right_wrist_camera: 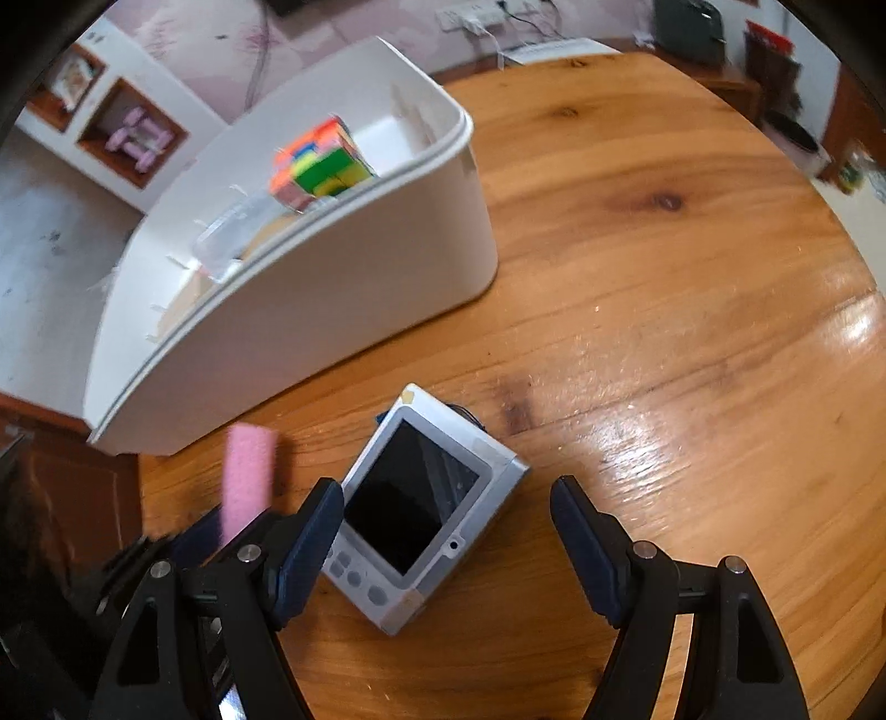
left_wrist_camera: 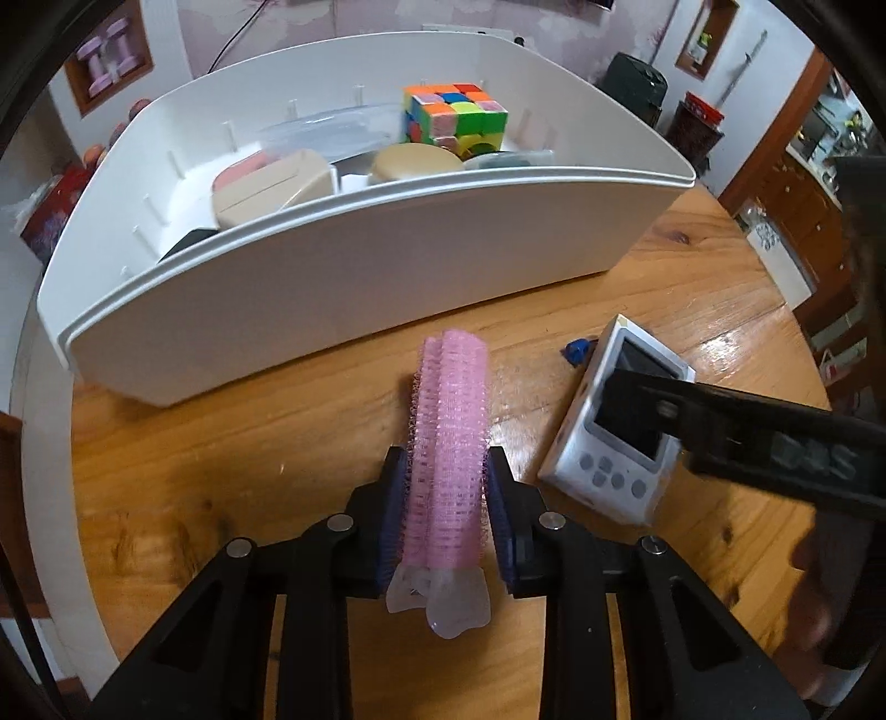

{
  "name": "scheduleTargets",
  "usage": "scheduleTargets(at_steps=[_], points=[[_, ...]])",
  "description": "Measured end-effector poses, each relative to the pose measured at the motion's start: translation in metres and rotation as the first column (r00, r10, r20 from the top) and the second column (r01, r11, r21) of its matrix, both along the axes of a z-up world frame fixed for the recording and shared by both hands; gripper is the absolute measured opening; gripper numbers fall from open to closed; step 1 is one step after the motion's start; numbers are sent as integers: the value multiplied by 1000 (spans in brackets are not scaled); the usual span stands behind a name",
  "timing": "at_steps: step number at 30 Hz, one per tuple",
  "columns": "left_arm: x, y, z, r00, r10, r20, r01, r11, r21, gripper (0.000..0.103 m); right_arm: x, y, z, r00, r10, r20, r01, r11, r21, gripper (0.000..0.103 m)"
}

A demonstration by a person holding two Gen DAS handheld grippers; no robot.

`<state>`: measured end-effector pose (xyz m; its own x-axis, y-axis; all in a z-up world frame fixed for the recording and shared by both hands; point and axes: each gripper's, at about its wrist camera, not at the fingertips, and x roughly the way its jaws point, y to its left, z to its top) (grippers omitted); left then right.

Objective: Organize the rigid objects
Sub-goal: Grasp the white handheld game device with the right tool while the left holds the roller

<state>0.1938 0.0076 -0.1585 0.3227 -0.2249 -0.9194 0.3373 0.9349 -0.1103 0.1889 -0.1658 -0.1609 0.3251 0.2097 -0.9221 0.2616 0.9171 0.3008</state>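
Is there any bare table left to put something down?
Yes: the wooden table lies bare right of the white bin and the silver handheld device. It is crowded between bin and device, where the left gripper holds the pink hair roller.

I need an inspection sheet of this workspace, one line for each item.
Surface: round wooden table, glossy.
Job's things: pink roller in left claw; grey handheld flat on table; white bin holds cube, beige cases and clear box.
Clutter: small blue piece beside handheld.
Grippers: left claw shut on roller; right claw open over handheld, not touching.
Cables: dark cord on wall behind bin.
Surroundings: wall shelves, wooden cabinets.
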Motion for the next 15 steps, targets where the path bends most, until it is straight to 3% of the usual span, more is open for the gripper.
scheduleTargets(at_steps=[8, 15], points=[[-15, 10, 7, 1000, 24, -5, -24, 999, -31, 30, 13, 23, -6, 998, -47, -43, 44, 997, -60, 79], [-20, 21, 8, 999, 52, -11, -52, 998, -36, 30, 23, 52, -10, 997, -14, -79, -3, 975, -221, 77]])
